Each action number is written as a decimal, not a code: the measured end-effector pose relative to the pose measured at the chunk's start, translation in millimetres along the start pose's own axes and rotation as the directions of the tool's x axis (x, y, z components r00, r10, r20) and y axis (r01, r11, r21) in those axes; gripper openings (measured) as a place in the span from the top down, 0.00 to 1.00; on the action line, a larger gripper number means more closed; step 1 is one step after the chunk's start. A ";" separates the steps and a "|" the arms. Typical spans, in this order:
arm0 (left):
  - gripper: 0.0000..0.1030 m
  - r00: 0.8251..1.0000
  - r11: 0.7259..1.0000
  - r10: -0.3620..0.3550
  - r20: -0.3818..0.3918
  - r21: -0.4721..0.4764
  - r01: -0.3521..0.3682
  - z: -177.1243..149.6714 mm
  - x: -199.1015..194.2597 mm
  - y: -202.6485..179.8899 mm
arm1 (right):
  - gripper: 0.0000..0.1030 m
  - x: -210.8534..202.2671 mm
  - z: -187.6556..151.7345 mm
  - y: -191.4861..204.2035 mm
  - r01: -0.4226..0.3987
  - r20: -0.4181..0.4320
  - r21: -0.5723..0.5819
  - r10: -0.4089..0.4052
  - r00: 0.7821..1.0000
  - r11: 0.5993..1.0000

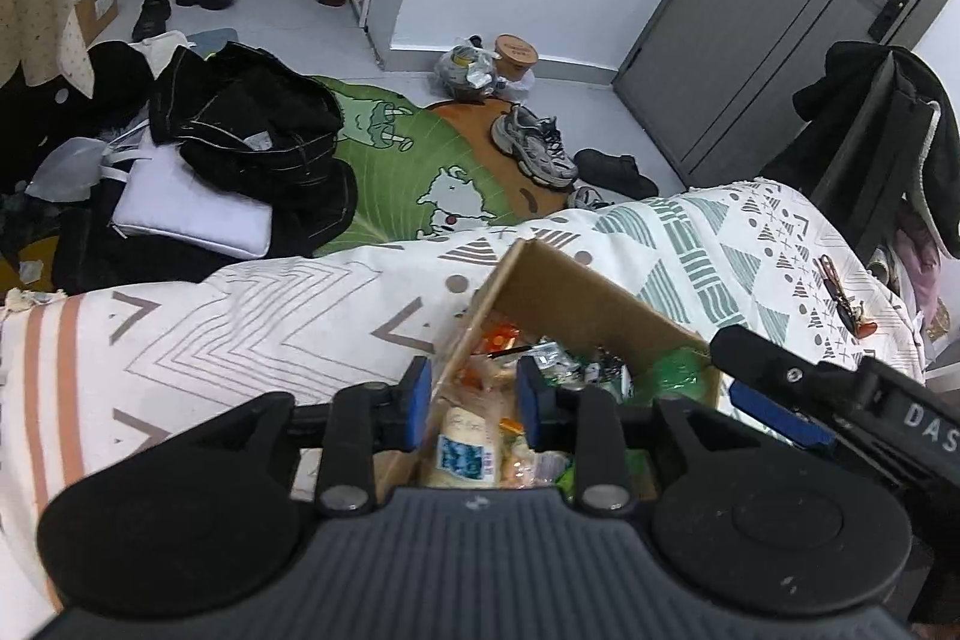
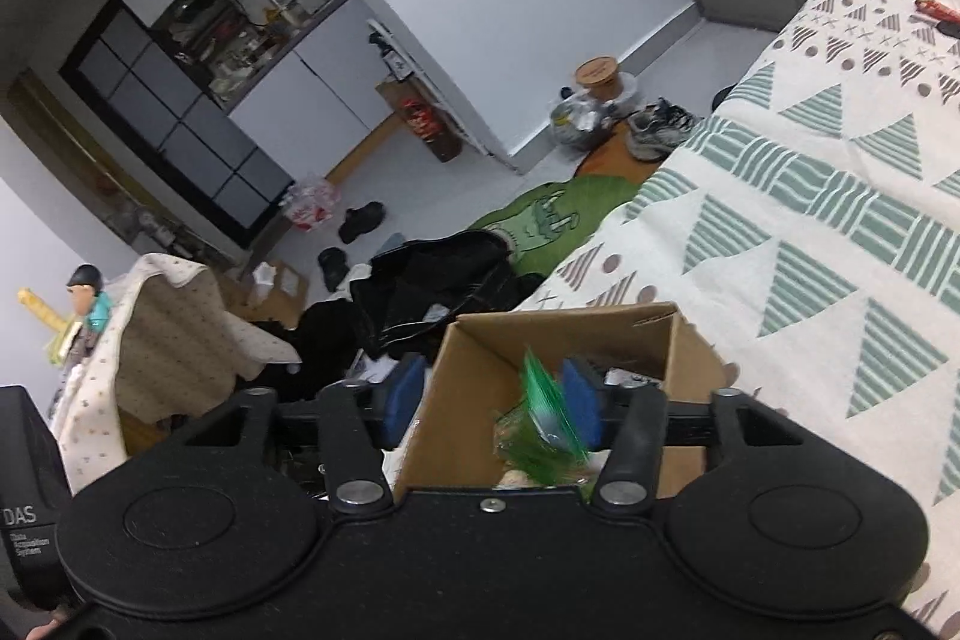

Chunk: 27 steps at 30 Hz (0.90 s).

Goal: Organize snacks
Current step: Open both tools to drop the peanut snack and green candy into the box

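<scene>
Spread with a patterned white quilt (image 1: 300, 292), the bed carries an open brown cardboard box (image 1: 576, 292) of snacks at lower centre. Its walls are straddled by the parted left gripper (image 1: 474, 400) and right gripper (image 2: 492, 400), nothing gripped, seemingly for steadying.

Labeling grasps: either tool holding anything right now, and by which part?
Neither clearly. Left tool straddles the cardboard box wall, open. Right tool is open too; green packet sits against one finger, unpinched.
</scene>
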<state>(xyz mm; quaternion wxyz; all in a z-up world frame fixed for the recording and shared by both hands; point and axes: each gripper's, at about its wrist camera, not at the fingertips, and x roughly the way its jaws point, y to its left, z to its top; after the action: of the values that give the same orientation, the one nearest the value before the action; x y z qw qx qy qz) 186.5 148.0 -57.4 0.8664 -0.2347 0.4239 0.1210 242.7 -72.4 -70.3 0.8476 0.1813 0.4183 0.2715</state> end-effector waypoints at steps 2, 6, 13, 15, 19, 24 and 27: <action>0.60 1.000 1.000 0.006 0.006 -0.002 -0.006 0.2 -5.1 2.8 | 0.47 -3.1 -0.6 -2.1 0.027 -0.001 0.006 -0.027 1.000 1.000; 0.40 0.999 1.000 0.028 0.035 -0.003 -0.028 -1.3 -17.5 4.8 | 0.47 -13.6 -0.5 -8.8 0.052 0.006 0.040 -0.052 0.999 0.998; 0.25 0.998 0.999 0.033 0.057 0.002 -0.034 -7.5 -37.5 2.2 | 0.42 -41.3 -6.2 -7.2 0.092 0.029 0.014 -0.093 0.995 0.996; 0.25 0.998 1.000 0.029 0.061 0.009 -0.030 -10.3 -42.6 -0.3 | 0.40 -50.9 -8.0 -6.6 0.106 0.036 0.007 -0.106 0.994 0.994; 0.19 0.997 0.999 0.024 0.072 0.021 -0.026 -17.5 -54.1 -7.2 | 0.31 -71.8 -12.5 -7.0 0.146 0.053 -0.020 -0.145 0.988 0.989; 0.17 0.997 0.999 0.012 0.075 0.040 -0.015 -27.3 -67.5 -17.7 | 0.20 -99.6 -15.4 -8.6 0.188 0.085 -0.022 -0.185 0.979 0.982; 0.17 0.997 0.998 0.012 0.078 0.057 -0.017 -33.7 -75.1 -25.0 | 0.11 -117.9 -18.6 -14.1 0.225 0.117 -0.003 -0.223 0.968 0.974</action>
<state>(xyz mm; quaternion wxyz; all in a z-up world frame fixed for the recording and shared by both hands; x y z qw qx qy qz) 128.0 108.6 -8.2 0.8877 -0.2015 0.3950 0.1240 172.8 -154.1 -16.7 0.8971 0.1414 0.3840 0.1663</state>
